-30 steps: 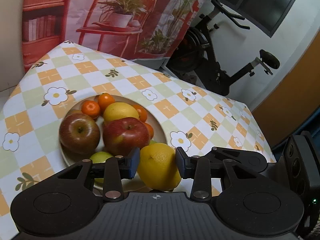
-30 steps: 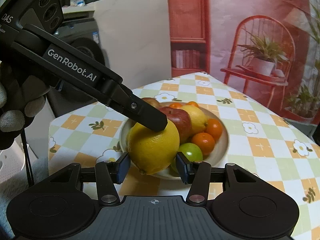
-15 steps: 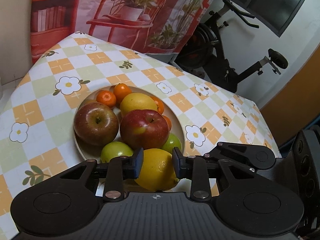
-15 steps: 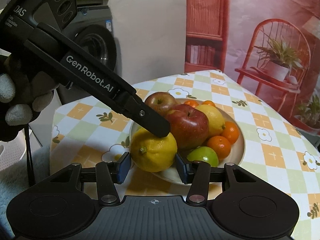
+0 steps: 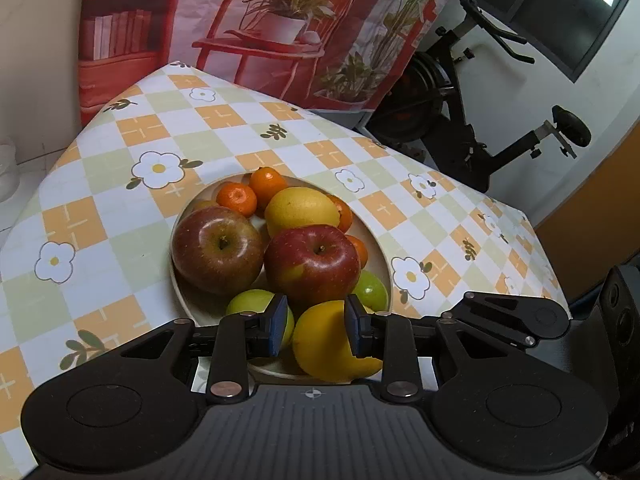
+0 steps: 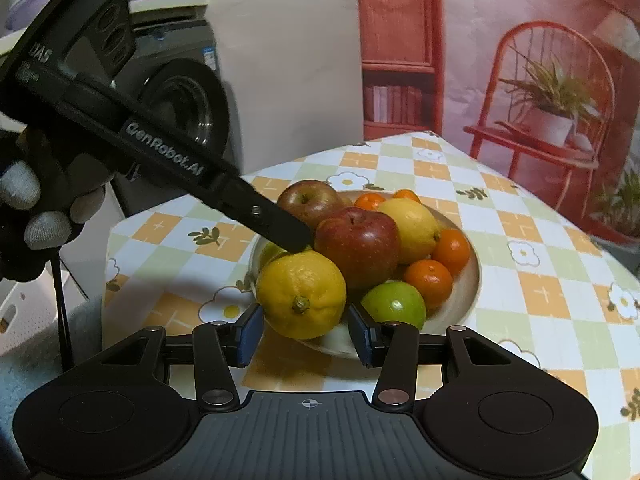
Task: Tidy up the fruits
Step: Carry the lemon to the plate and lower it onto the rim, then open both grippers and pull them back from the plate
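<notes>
We see the left tongs spread apart around the near lemon, which sits on the near rim of the plate; a gap shows between the left pad and the fruit, while the right pad lies against or just in front of the peel (we cannot tell which). From the right wrist view the left tongs come in from the upper left, their tip resting at the top of this lemon.

The right tongs also stand apart, one pad on either side of the same lemon and just short of it, holding nothing.

The plate stands on the checked worktop toward its near edge, and it is full. Behind the near lemon lie a red apple and, to its left, a second, duller apple. A second lemon sits behind the red apple, with small oranges at the far rim and along the right side. Two green fruits flank the near lemon: one partly hidden by the left pad, the other beside the right rim.

Beyond the far edge of the worktop hangs a printed backdrop, and an exercise bike stands past the right edge.
</notes>
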### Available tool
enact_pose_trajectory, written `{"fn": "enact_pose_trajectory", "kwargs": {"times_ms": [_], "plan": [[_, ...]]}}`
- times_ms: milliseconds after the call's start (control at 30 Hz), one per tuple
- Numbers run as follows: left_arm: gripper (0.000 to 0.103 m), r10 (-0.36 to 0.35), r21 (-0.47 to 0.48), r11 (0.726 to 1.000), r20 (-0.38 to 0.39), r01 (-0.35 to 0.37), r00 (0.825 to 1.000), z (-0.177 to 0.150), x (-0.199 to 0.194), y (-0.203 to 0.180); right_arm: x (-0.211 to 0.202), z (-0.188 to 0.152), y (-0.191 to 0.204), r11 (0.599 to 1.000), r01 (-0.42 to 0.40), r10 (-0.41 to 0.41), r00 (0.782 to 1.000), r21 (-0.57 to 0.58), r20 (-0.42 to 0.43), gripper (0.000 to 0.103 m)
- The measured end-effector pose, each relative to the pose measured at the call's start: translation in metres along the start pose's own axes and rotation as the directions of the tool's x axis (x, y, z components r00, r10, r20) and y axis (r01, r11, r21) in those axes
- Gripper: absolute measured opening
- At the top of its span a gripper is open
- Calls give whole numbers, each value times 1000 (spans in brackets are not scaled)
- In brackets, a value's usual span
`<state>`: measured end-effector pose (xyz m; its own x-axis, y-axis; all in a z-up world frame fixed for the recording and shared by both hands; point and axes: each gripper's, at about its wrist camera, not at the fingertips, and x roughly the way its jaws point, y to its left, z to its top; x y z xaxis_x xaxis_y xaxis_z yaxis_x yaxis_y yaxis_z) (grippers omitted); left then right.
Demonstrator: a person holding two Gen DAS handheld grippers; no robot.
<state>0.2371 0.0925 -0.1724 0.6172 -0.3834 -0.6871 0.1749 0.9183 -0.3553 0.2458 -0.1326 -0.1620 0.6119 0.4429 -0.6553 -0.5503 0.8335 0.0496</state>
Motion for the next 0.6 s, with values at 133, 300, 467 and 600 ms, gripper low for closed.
{"fn": "enact_pose_trajectory", "kwargs": {"times_ms": [133, 300, 467, 600], "plan": [[33, 1, 11, 1000, -2, -1, 1000, -1, 0, -2, -2, -2, -4, 1000, 1, -1, 1000, 16, -2, 43], [33, -11, 8, 1000, -4, 11, 1000, -1, 2, -2, -5, -2, -7, 1000, 6, -5, 1000, 23, -9, 41], [33, -12, 14, 1000, -5, 12, 1000, -1, 2, -5, -7, -3, -9, 1000, 17, -17, 1000, 23, -10, 40], [33, 7, 13, 1000, -1, -7, 1000, -2, 2, -3, -5, -1, -10, 999, 3, -3, 1000, 32, -11, 40]]}}
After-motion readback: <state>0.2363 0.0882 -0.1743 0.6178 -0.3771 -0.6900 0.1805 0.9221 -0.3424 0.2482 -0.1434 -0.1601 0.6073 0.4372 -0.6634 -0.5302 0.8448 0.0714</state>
